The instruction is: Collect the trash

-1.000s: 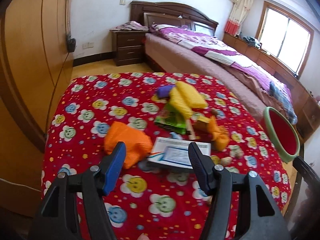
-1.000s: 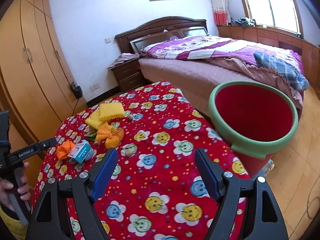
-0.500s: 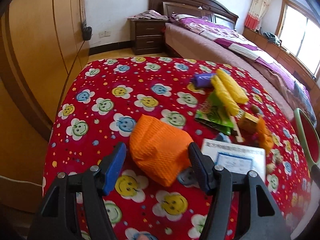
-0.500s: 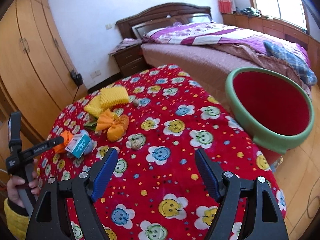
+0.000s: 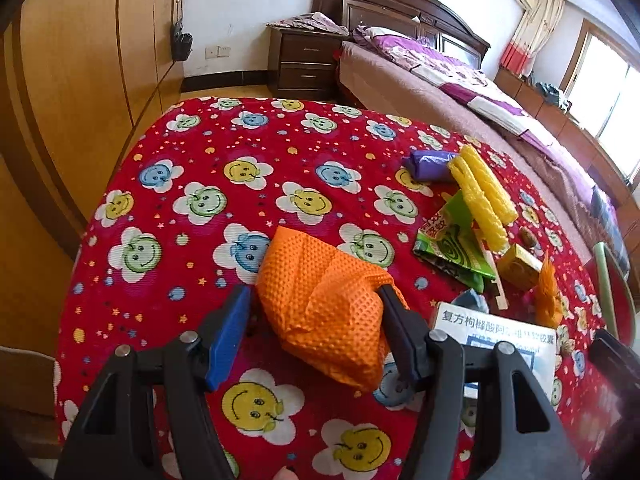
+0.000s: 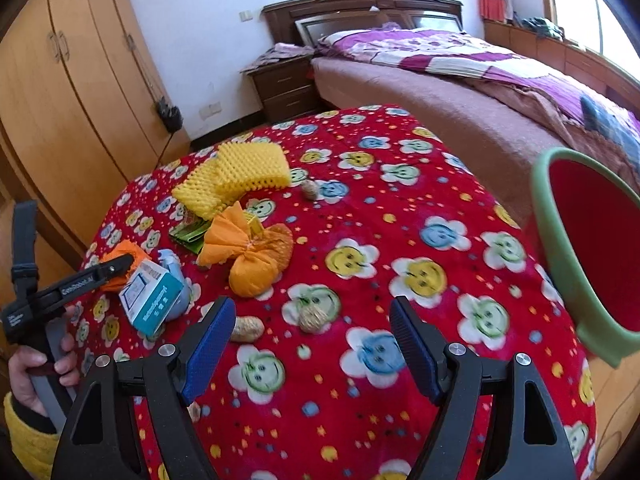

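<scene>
**Left gripper astride orange foam net; right gripper clear of the trash**

I find my left gripper (image 5: pixel 314 328) set low on the red smiley-flower tablecloth (image 5: pixel 208 152), its jaws spread with the orange foam net (image 5: pixel 324 300) between them. The right-hand finger presses into the net's dimpled, crumpled mesh; the blue-padded finger stands just beside the net's other edge, so I do not record it as clamped.

Moving right in the left wrist view, I note a white carton with printed text (image 5: pixel 496 334) just beside the gripper, a glossy green wrapper (image 5: pixel 452 244), ribbed yellow foam netting (image 5: pixel 482 196) lying across it, and a purple bundle (image 5: pixel 430 162) behind. A small yellow box (image 5: pixel 518 268) sits near the wrapper.

The right wrist view alone shows the carton's teal side, an orange knotted bundle (image 6: pixel 250 250), a peanut shell (image 6: pixel 246 328) and a round tan husk (image 6: pixel 314 316) on the fuzzy cloth. My right gripper (image 6: pixel 310 346) hangs over bare cloth, jaws wide apart, holding nothing.

At far right stands the red bin with green rim (image 6: pixel 560 248); the part of its smooth interior that I can see holds nothing.
</scene>
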Tool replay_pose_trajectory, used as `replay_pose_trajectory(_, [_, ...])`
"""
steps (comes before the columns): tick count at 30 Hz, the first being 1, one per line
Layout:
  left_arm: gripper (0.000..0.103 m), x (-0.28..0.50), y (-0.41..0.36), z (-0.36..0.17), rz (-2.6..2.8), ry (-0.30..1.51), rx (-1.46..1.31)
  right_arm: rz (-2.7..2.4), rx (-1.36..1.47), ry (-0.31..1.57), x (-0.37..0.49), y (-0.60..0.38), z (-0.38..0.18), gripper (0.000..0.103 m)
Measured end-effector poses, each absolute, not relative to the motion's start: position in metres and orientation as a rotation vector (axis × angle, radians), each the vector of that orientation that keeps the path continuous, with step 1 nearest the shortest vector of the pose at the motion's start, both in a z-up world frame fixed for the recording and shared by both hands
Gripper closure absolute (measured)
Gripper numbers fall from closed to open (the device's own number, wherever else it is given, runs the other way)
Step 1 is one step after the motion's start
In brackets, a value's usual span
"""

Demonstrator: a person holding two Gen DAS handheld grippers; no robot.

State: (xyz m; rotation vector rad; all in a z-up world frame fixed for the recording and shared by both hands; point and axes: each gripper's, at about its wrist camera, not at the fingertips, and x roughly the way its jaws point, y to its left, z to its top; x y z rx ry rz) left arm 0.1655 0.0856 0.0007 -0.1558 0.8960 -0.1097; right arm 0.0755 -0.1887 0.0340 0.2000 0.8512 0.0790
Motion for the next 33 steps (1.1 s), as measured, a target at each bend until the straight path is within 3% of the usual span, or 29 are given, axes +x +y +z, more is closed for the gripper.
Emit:
replay_pose_trajectory(8, [0.039,0.167,0.086,-0.002,-0.117,0.902,-0.152,0.103,0.174,0.861,0.103,-0.166,0.029,0.023])
replay_pose_trajectory(15, [0.039,0.168,0.087,-0.001,-0.126,0.898,-0.176,0.101,0.191,0.895,0.119,-0.157,0.017,0.047])
replay_pose_trajectory(27, [0.067,0.161,0.081,0.0,-0.135,0.89,-0.178,0.149,0.23,0.901,0.115,-0.151,0.011,0.075])
replay_pose_trajectory(29, [0.074,0.159,0.081,0.002,-0.137,0.889,-0.185,0.161,0.241,0.892,0.112,-0.153,0.013,0.078])
replay_pose_trajectory(33, [0.077,0.152,0.08,0.009,-0.146,0.879,-0.199,0.17,0.258,0.857,0.101,-0.157,0.022,0.08])
